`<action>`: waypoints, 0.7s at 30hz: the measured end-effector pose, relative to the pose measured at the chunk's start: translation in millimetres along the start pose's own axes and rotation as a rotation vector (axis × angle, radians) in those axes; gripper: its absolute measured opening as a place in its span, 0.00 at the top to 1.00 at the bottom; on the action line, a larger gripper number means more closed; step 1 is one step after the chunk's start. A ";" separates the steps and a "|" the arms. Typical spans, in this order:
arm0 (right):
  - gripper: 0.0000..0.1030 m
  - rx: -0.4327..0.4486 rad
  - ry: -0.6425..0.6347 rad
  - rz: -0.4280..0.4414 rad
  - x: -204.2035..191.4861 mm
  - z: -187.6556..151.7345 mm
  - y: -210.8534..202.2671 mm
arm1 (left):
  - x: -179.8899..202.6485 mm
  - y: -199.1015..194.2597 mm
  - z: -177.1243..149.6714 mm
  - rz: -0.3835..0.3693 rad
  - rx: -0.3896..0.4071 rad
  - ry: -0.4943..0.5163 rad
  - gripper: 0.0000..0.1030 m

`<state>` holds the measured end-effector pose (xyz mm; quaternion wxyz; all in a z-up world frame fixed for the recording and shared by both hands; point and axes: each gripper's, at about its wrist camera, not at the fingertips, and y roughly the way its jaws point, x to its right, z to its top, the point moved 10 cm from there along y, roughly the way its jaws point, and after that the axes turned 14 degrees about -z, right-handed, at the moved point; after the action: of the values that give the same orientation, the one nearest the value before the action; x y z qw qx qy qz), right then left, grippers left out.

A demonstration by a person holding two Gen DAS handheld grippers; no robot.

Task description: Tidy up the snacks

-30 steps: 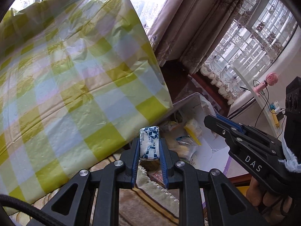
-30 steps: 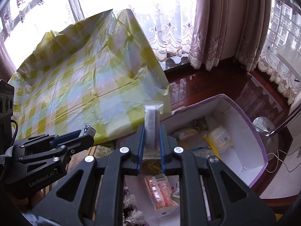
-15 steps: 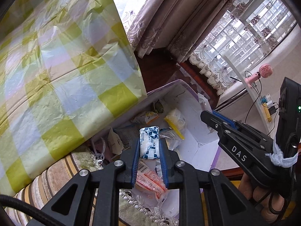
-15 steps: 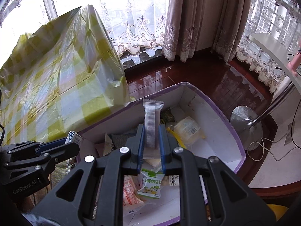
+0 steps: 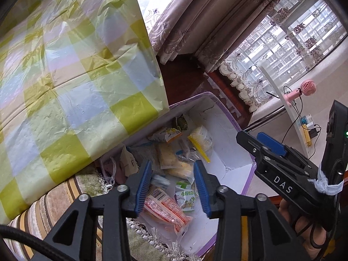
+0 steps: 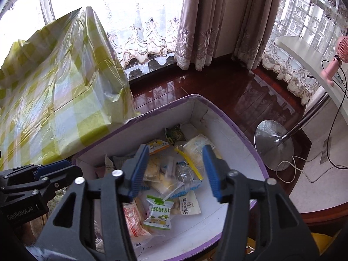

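Note:
A white box with a purple rim (image 5: 230, 117) (image 6: 228, 119) holds several snack packets. My left gripper (image 5: 171, 174) hangs over its near end with its jaws opening and nothing pressed between the blue pads. A blue-and-white packet (image 5: 161, 180) shows blurred just below them, loose above the pile. My right gripper (image 6: 175, 165) is over the middle of the box, jaws also opening, pads touching nothing. A pale, blurred packet (image 6: 171, 163) is below them among the snacks. Each gripper appears in the other's view: the right gripper (image 5: 250, 136) and the left gripper (image 6: 71, 167).
A table under a yellow-green checked plastic cloth (image 5: 76, 76) (image 6: 54, 97) overhangs the box's left side. A fringed striped rug (image 5: 65, 198) lies at the near edge. On the dark wood floor to the right stands a lamp base (image 6: 274, 145), with cables and a pink fan (image 5: 304, 87).
Both grippers moved from over the checked cloth to above the box. Both then opened, letting go of the blue-and-white packet and the grey strip packet.

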<state>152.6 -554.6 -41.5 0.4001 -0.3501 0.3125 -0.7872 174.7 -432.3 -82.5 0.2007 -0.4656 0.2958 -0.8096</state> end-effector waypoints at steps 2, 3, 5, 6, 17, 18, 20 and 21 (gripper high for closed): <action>0.41 -0.007 0.001 -0.002 1.6 -3.0 -3.1 | -1.3 -4.0 -4.5 -0.002 0.000 -0.014 0.51; 0.40 -0.013 0.001 -0.004 2.5 -5.2 -4.6 | -2.8 -6.3 -7.9 -0.005 -0.004 -0.025 0.50; 0.39 -0.027 0.000 0.001 3.2 -10.9 -9.5 | -7.1 -11.7 -16.5 -0.011 -0.012 -0.053 0.46; 0.38 -0.031 -0.002 0.003 3.4 -13.6 -12.6 | -9.4 -15.0 -21.9 -0.016 -0.015 -0.073 0.43; 0.33 -0.059 -0.022 -0.042 14.9 -44.6 -37.2 | 8.2 -43.7 -60.8 -0.024 0.009 -0.068 0.24; 0.33 -0.060 -0.024 -0.043 15.1 -45.8 -37.9 | 8.9 -44.1 -61.9 -0.021 0.012 -0.064 0.24; 0.33 -0.059 -0.024 -0.047 15.4 -47.2 -39.6 | 8.0 -43.9 -62.2 -0.021 0.008 -0.065 0.23; 0.33 -0.059 -0.027 -0.046 14.9 -47.6 -40.0 | 7.5 -43.4 -61.8 -0.025 0.005 -0.068 0.22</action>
<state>91.5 -537.8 -32.8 0.3755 -0.3793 0.3220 -0.7820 115.0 -386.4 -73.0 0.2020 -0.4960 0.2809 -0.7964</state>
